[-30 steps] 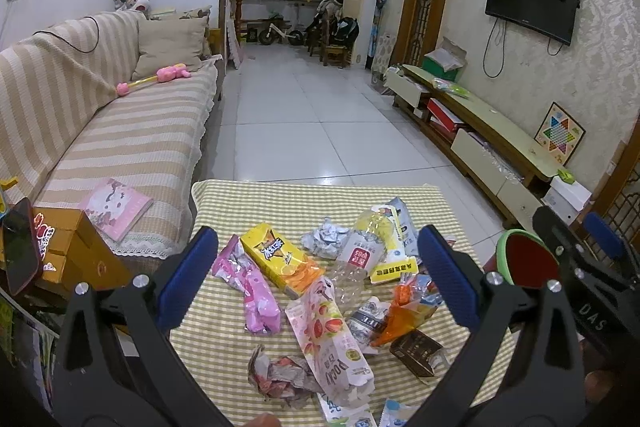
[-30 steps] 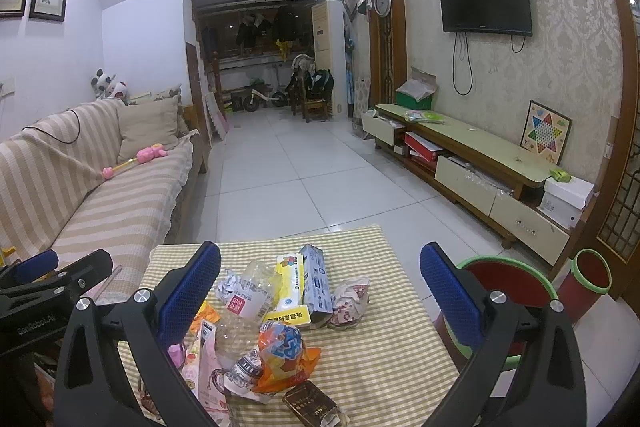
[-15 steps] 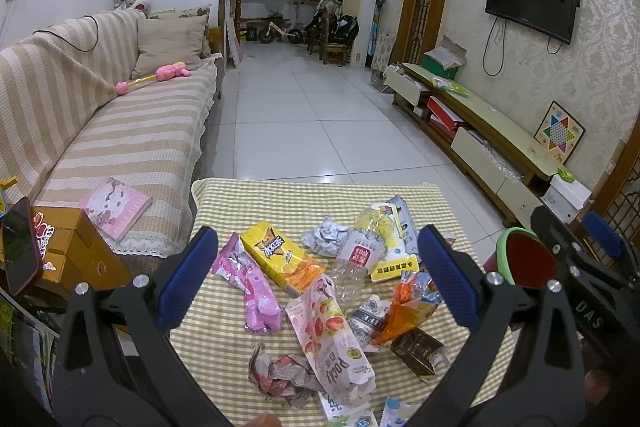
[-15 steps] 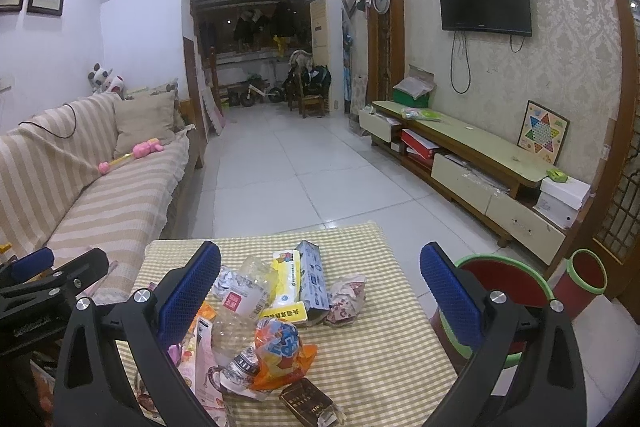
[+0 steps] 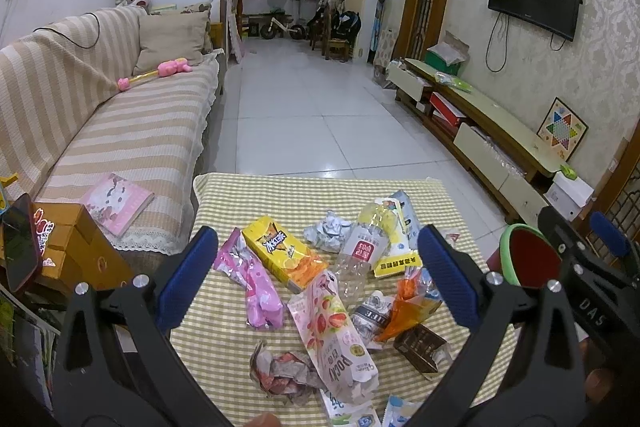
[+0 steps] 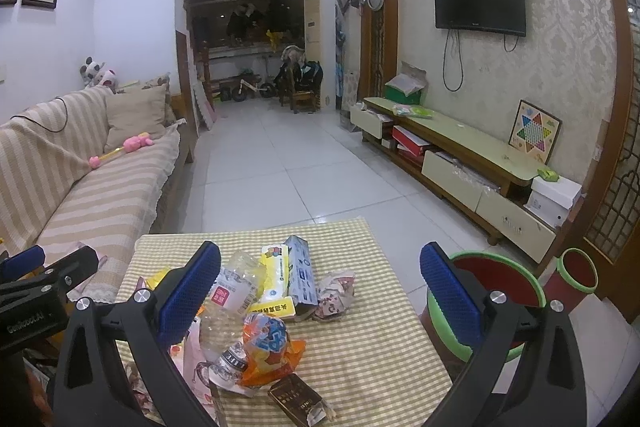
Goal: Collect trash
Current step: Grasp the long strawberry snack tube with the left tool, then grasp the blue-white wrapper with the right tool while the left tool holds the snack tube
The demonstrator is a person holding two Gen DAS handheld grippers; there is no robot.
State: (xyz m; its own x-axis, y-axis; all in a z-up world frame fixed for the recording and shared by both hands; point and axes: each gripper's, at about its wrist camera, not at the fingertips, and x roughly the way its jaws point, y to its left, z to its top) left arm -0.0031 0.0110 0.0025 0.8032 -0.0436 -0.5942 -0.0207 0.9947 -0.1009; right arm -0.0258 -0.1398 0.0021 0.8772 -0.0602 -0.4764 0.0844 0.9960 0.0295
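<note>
Trash lies piled on a low table with a yellow checked cloth [image 5: 280,195]: a yellow juice carton [image 5: 280,259], a pink wrapper [image 5: 256,291], a strawberry snack bag [image 5: 336,339], a crushed clear bottle [image 5: 356,259], an orange bag [image 5: 408,311] and a brown packet [image 5: 420,347]. My left gripper [image 5: 318,275] is open and empty above the pile. My right gripper [image 6: 320,291] is open and empty over the table's right half, above the orange bag [image 6: 268,347] and bottle [image 6: 228,291]. A red bin with a green rim [image 6: 492,279] stands right of the table.
A striped sofa [image 5: 120,131] runs along the left with a pink book [image 5: 116,203] on it. A cardboard box [image 5: 76,255] sits at the near left. A low TV cabinet [image 6: 460,155] lines the right wall. A smaller red bin [image 6: 576,267] stands beyond the large one.
The right gripper has drifted slightly; its view has shifted a little. The left gripper and the trash have not moved.
</note>
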